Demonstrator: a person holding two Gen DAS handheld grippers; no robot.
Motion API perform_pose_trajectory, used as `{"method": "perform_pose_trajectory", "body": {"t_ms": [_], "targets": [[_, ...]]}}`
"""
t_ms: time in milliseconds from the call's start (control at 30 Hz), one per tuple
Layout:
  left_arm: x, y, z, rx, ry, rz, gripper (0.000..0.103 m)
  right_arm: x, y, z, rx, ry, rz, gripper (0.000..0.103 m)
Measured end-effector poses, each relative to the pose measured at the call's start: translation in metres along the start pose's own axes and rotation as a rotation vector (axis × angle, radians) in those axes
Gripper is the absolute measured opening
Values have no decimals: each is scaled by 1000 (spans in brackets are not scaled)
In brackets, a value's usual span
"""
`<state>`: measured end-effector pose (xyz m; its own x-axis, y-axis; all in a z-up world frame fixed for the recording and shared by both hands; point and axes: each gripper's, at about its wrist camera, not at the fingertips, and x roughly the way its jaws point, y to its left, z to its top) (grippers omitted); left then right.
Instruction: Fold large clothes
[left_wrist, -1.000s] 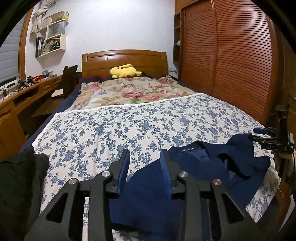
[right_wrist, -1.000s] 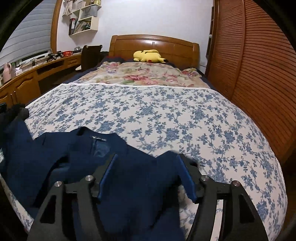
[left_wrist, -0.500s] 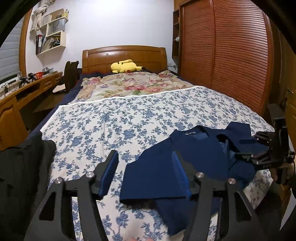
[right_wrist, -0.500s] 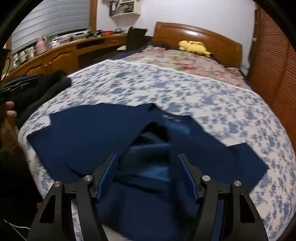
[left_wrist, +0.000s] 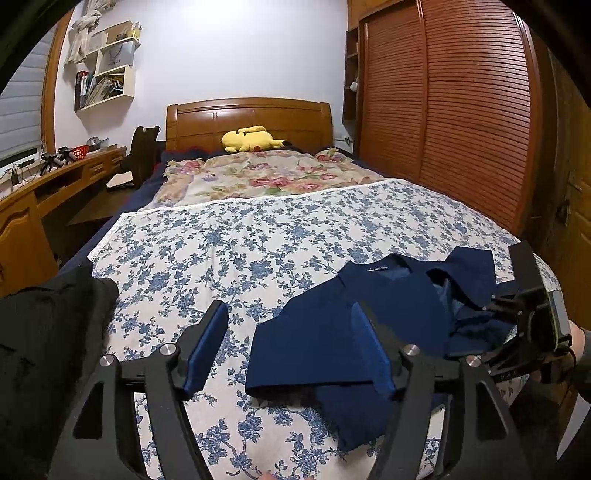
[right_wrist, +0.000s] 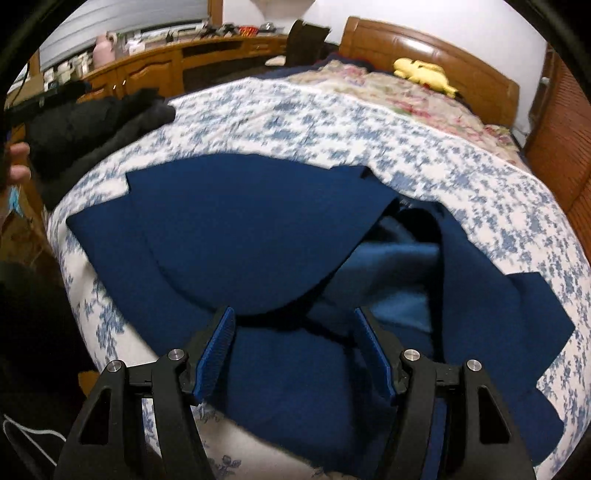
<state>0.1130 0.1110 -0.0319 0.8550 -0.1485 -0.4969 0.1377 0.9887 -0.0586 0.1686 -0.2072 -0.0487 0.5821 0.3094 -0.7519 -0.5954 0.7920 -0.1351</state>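
Both claws, left gripper (left_wrist: 288, 350) freshly spreading and right gripper (right_wrist: 295, 350), gape empty over the navy jacket (right_wrist: 240, 229), probably laid flat for folding.

Left tool (left_wrist: 290, 345): black skeletal frame with triangular cutouts, silver screw heads, blue ribbed pads (left_wrist: 207, 345). Right tool (right_wrist: 295, 350): same build. Dark sleeve (left_wrist: 585, 365) at the wrist behind it.

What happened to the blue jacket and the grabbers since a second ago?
The left gripper has just been opening and let go of the blue jacket, which now lies flatter on the bed. The right gripper swung down over the jacket, jaws open as before. The yellow plush toy stayed put.
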Motion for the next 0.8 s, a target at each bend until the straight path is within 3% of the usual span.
{"method": "perform_pose_trajectory", "body": {"t_ms": [267, 500, 733, 767, 800], "targets": [[-1, -7, 4, 7, -9, -19, 73, 11, -5, 7, -38, 54, -36, 68], [3, -9, 3, 11, 0, -17, 74, 30, -15, 9, -37, 87, -133, 68], [7, -10, 1, 10, 11, -15, 74, 48, -14, 20, -104, 80, -182, 68], [8, -10, 0, 9, 15, -16, 74, 51, -14, 23, -115, 77, -185, 66], [9, -10, 0, 8, 18, -16, 74, 54, -14, 25, -127, 73, -189, 55]]}}
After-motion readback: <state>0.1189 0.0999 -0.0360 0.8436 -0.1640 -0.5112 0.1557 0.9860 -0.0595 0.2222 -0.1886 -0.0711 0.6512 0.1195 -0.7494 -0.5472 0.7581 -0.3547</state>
